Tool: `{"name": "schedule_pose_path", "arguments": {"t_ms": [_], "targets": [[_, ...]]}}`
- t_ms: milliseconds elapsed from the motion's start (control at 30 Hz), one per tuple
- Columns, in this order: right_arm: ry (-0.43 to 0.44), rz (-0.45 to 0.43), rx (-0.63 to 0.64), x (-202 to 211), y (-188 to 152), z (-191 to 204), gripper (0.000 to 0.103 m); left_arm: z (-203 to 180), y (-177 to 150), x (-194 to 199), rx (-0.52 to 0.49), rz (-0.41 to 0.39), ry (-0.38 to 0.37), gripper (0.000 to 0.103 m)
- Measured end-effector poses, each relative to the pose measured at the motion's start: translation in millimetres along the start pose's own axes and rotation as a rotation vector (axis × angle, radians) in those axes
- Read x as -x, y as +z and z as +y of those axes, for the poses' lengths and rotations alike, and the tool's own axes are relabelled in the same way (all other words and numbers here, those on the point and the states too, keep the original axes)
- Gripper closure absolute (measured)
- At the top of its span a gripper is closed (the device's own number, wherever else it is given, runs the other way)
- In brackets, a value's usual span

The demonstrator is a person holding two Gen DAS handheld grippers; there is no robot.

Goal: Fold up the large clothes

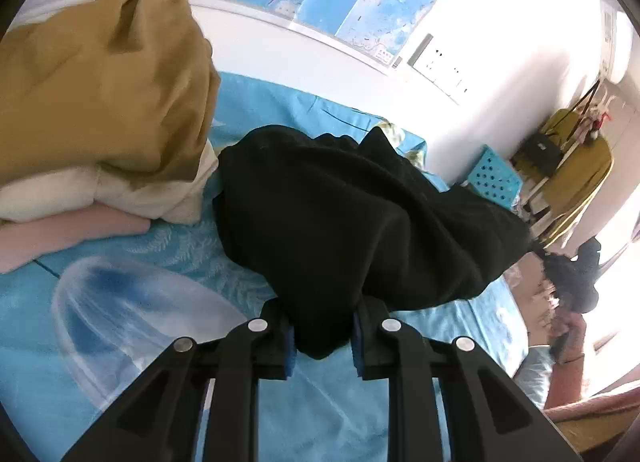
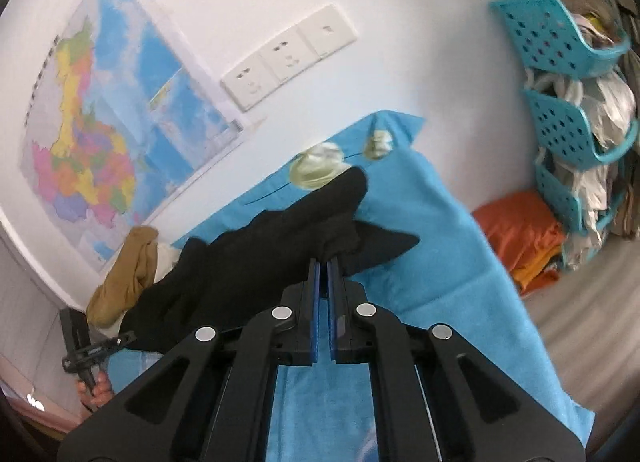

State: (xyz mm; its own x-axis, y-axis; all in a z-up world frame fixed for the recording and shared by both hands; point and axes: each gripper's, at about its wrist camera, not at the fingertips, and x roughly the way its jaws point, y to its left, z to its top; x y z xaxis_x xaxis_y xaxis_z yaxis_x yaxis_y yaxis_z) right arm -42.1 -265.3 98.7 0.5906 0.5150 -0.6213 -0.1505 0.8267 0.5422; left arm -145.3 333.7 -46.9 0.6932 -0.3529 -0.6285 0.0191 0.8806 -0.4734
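Note:
A large black garment (image 1: 352,214) lies bunched on the blue bed sheet (image 1: 160,262). In the left wrist view my left gripper (image 1: 324,304) is shut on a thick fold of it, with cloth bulging between the blue pads. In the right wrist view the black garment (image 2: 240,262) stretches away to the left. My right gripper (image 2: 324,262) is shut on its near edge, the fingers almost touching. The other gripper (image 2: 90,352) and the hand holding it show at the lower left of that view.
A pile of mustard, cream and pink clothes (image 1: 100,102) sits on the bed's left. Maps (image 2: 100,122) and wall sockets (image 2: 288,58) hang behind. A teal basket rack (image 2: 572,102) and orange cloth (image 2: 520,234) stand on the floor beyond the bed's right edge.

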Motion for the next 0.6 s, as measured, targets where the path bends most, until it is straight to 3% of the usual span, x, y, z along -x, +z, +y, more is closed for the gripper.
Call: {"name": "schedule_pose_path", "arguments": {"t_ms": [100,133,200,267,300,333,400,467,600], "targets": [[-0.105,0.133,0.001,-39,-16,-11,0.099,10,-10,-31,0.029,0.096,0.052,0.081],[-0.153,0.167,0.024,-46,-19,-11,0.097,6,-14,-39,-0.004,0.113,0.093,0.075],[-0.238,0.16,0.063,-45,-23,-6,0.062,-3,-14,-35,-0.032,0.095,0.132,0.066],[-0.261,0.093,0.104,-27,-17,6,0.053,-16,-9,-20,-0.087,0.032,0.172,0.058],[-0.262,0.054,0.127,-18,-13,15,0.052,-21,-6,-11,-0.107,0.001,0.17,0.046],[-0.24,0.027,0.15,-13,-9,24,0.05,-27,-3,-2,-0.125,-0.031,0.15,0.042],[-0.144,0.015,0.218,-11,-4,50,0.044,-44,3,9,-0.177,-0.088,0.145,0.037],[-0.103,0.042,0.306,-27,-2,79,0.044,-62,12,8,-0.243,-0.118,0.158,0.035],[-0.062,0.137,0.447,-81,-8,128,0.042,-95,30,-26,-0.371,-0.078,0.151,0.034]]}}
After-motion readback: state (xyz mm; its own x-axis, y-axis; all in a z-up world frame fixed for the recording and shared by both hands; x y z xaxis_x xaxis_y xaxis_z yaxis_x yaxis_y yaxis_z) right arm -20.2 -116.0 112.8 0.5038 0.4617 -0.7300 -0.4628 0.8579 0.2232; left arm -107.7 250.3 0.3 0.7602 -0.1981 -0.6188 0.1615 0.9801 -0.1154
